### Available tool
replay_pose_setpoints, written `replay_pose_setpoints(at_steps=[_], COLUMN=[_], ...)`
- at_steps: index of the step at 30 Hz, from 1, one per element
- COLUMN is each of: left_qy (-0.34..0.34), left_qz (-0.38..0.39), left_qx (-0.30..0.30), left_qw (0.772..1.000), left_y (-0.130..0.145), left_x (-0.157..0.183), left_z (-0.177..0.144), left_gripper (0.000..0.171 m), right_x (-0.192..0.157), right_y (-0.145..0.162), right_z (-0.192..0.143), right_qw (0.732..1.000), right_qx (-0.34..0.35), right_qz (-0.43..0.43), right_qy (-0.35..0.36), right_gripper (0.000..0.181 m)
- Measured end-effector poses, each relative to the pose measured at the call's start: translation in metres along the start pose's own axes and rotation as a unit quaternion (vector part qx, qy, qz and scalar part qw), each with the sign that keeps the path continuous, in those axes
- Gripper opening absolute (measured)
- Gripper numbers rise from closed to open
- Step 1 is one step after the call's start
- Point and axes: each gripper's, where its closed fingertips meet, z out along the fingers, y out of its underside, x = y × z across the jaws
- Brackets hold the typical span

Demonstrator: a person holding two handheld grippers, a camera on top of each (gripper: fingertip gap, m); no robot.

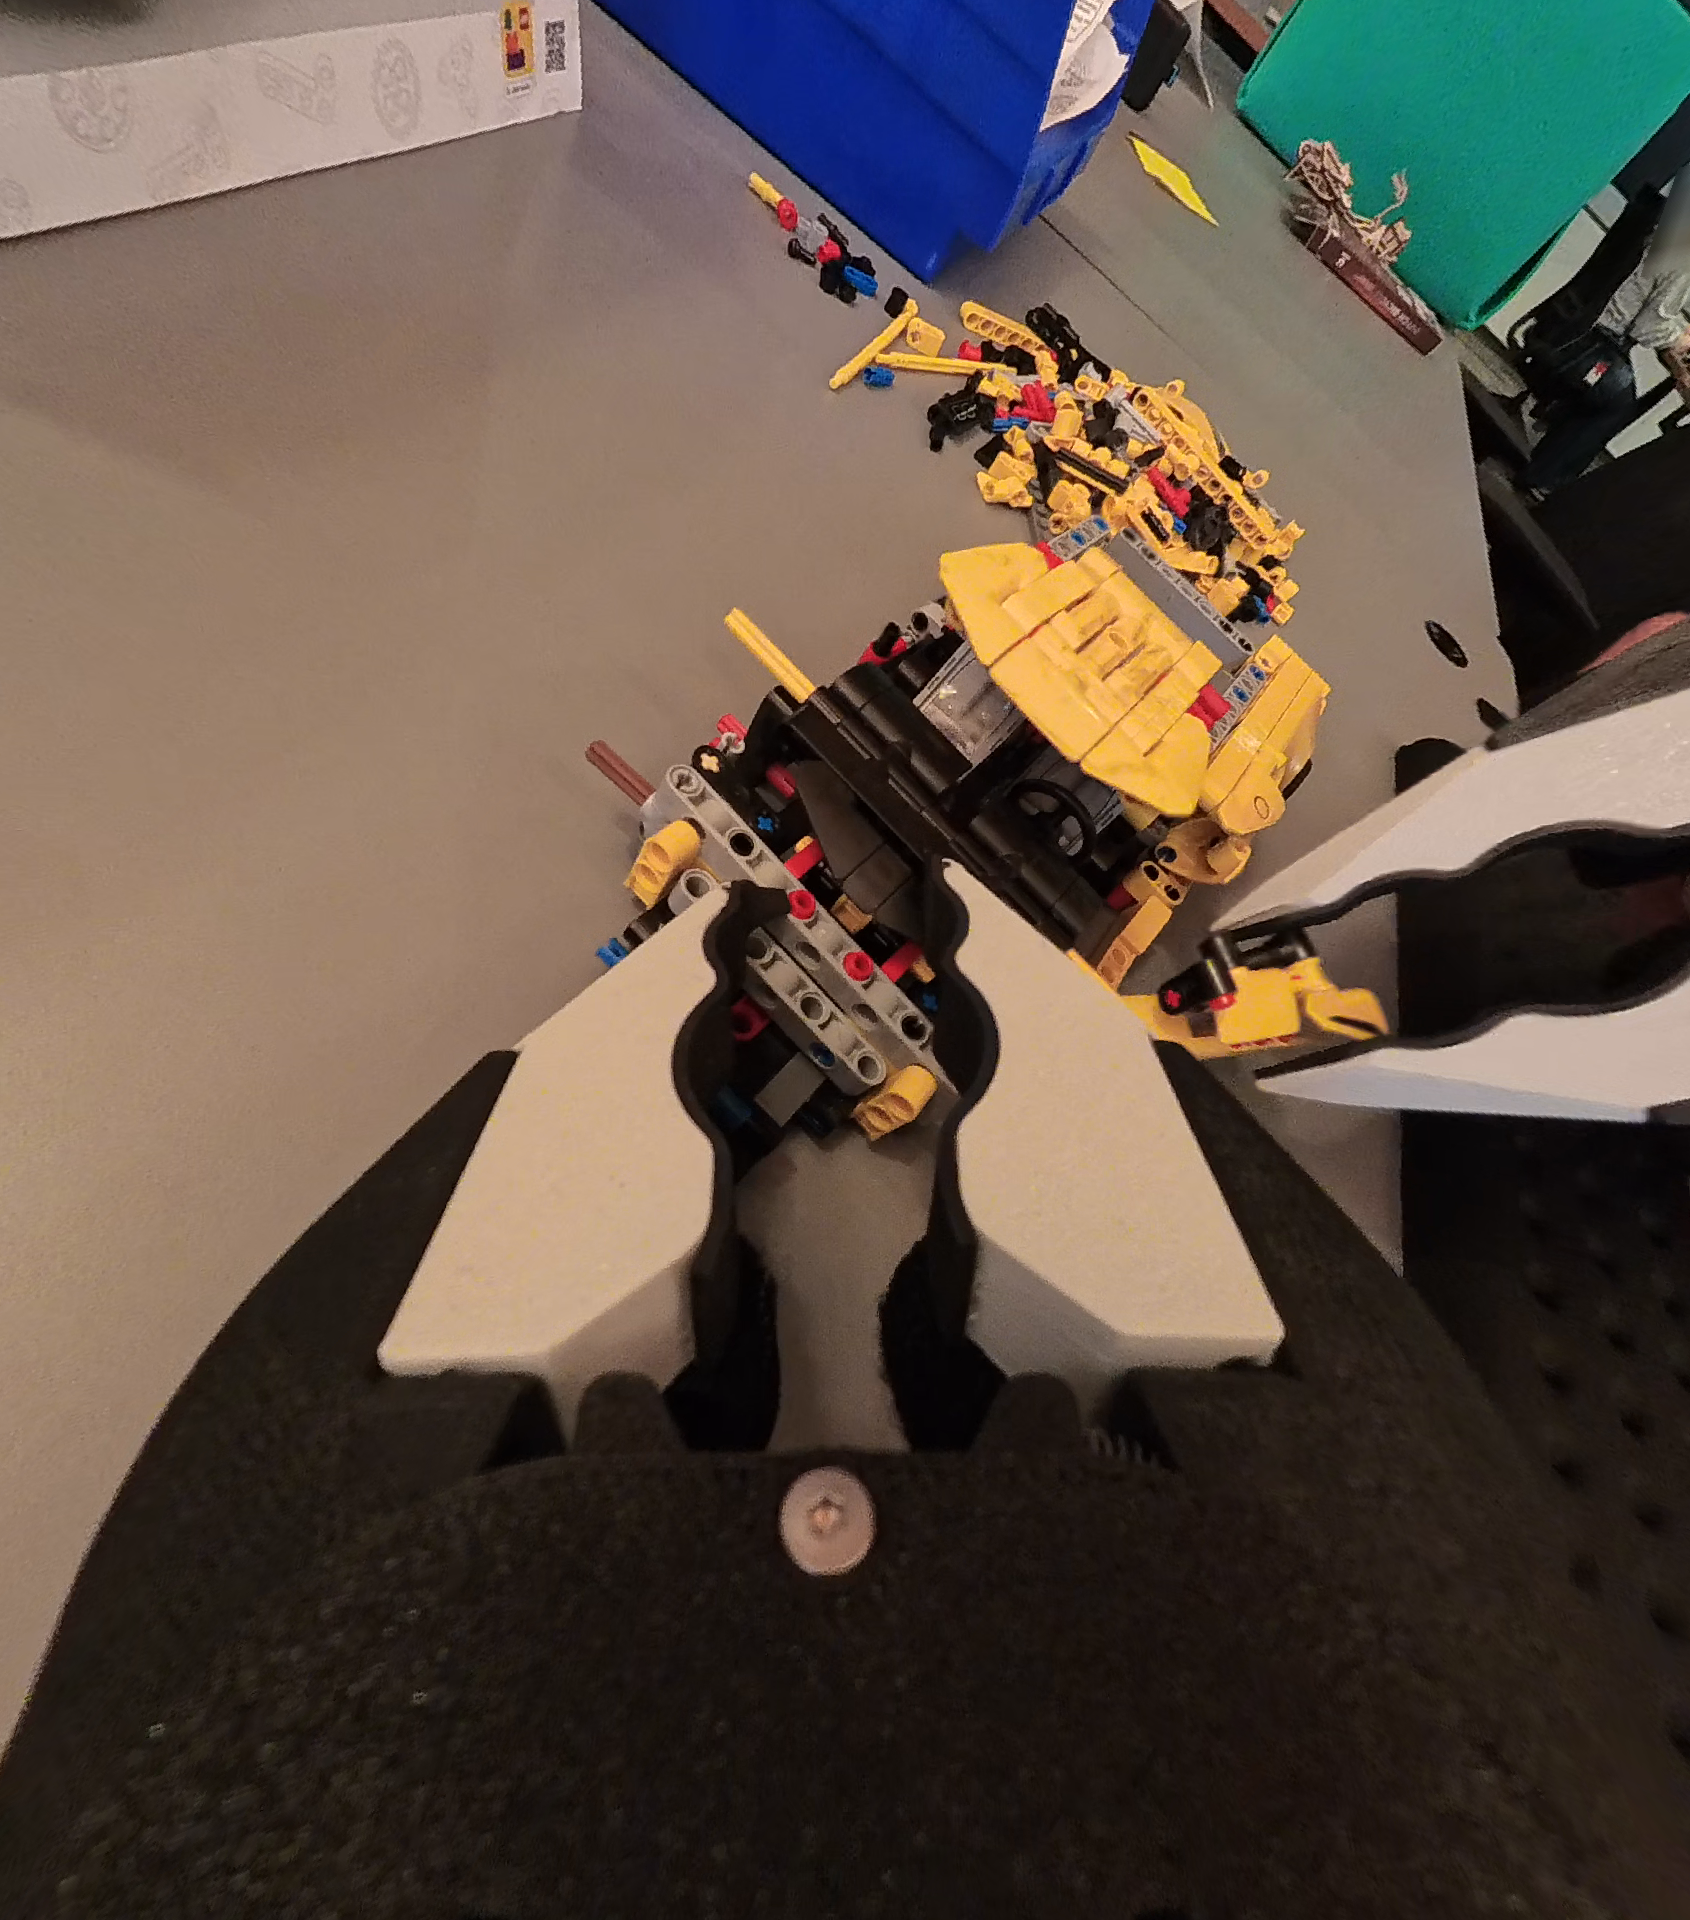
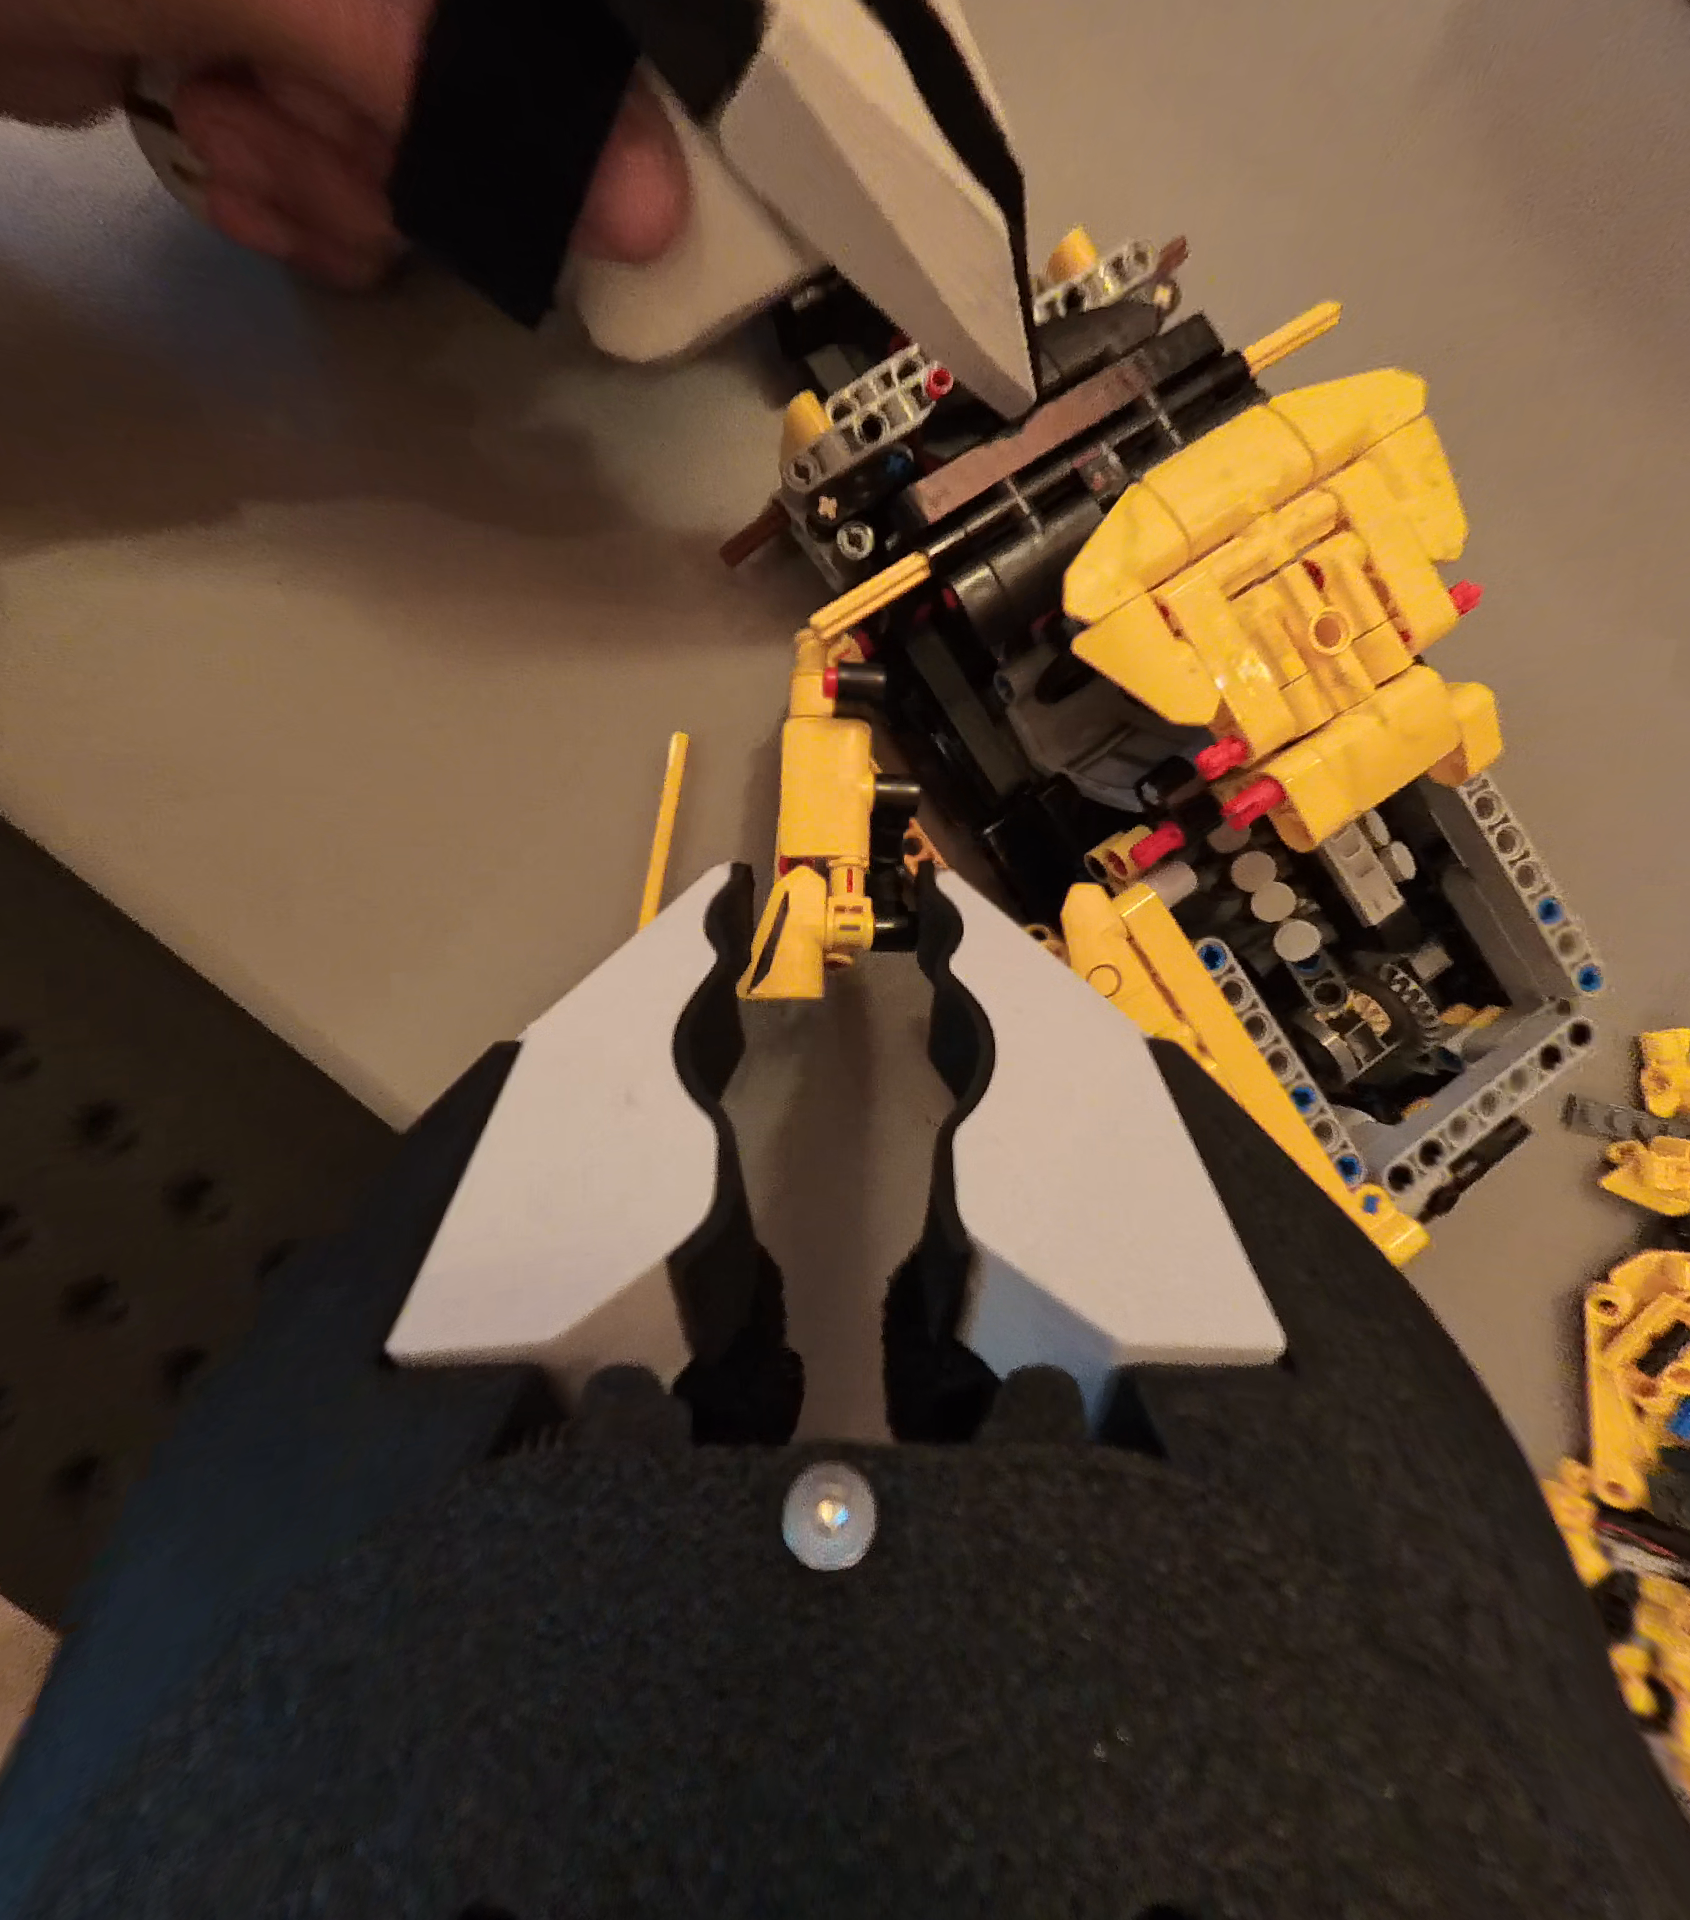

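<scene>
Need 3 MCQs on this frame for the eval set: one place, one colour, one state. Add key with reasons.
1. Where do the loose pieces lie?
A. Beyond the toy vehicle, toward the blue bin
B. Inside a green bin
C. On a white booklet

2. What colour are the vehicle's top panels?
A. Red
B. Green
C. Yellow

3. What is the state of the right gripper?
A. Wide open, with nothing between its fingers
B. Closed on a yellow part at the vehicle's side
C. Clamped on the blue bin

Key:
1 A, the heap sits on the table past the vehicle, near the bin.
2 C, the curved panels are yellow in both views.
3 B, the yellow part sits pinched between its fingertips.
</scene>
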Motion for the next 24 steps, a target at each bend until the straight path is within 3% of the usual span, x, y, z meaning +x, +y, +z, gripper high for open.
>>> replay_pose_setpoints(at_steps=[4, 7, 9, 14, 17, 19, 21, 24], left_qy=[0.005, 0.007, 0.010, 0.012, 0.010, 0.009, 0.007, 0.005], left_qz=[0.004, 0.010, 0.010, 0.007, 0.001, 0.000, 0.003, 0.004], left_qx=[-0.003, -0.005, -0.007, -0.007, -0.003, -0.002, -0.001, 0.000], left_qw=[1.000, 1.000, 1.000, 1.000, 1.000, 1.000, 1.000, 1.000], left_y=[0.001, 0.002, 0.002, 0.002, 0.001, 0.001, 0.000, 0.000], left_x=[0.002, 0.004, 0.006, 0.006, 0.004, 0.004, 0.004, 0.004], left_z=[0.001, 0.002, 0.003, 0.003, 0.002, 0.002, 0.002, 0.002], left_gripper=[0.033, 0.032, 0.033, 0.033, 0.033, 0.033, 0.033, 0.034], right_x=[-0.001, -0.001, -0.001, -0.002, -0.002, -0.029, -0.053, -0.045], right_y=[0.001, 0.003, 0.007, 0.006, -0.004, -0.014, -0.001, 0.017], right_z=[-0.002, -0.005, -0.006, -0.006, -0.024, -0.031, -0.014, 0.013], right_qw=[0.993, 0.963, 0.952, 0.967, 0.986, 0.991, 0.997, 0.999], right_qx=[0.050, 0.102, 0.126, 0.141, 0.136, 0.129, 0.067, 0.023], right_qz=[0.086, 0.205, 0.234, 0.189, 0.094, 0.041, 0.020, 0.031], right_qy=[-0.062, -0.139, -0.155, -0.096, 0.007, -0.004, -0.033, -0.005], right_gripper=[0.029, 0.029, 0.029, 0.029, 0.039, 0.029, 0.029, 0.026])
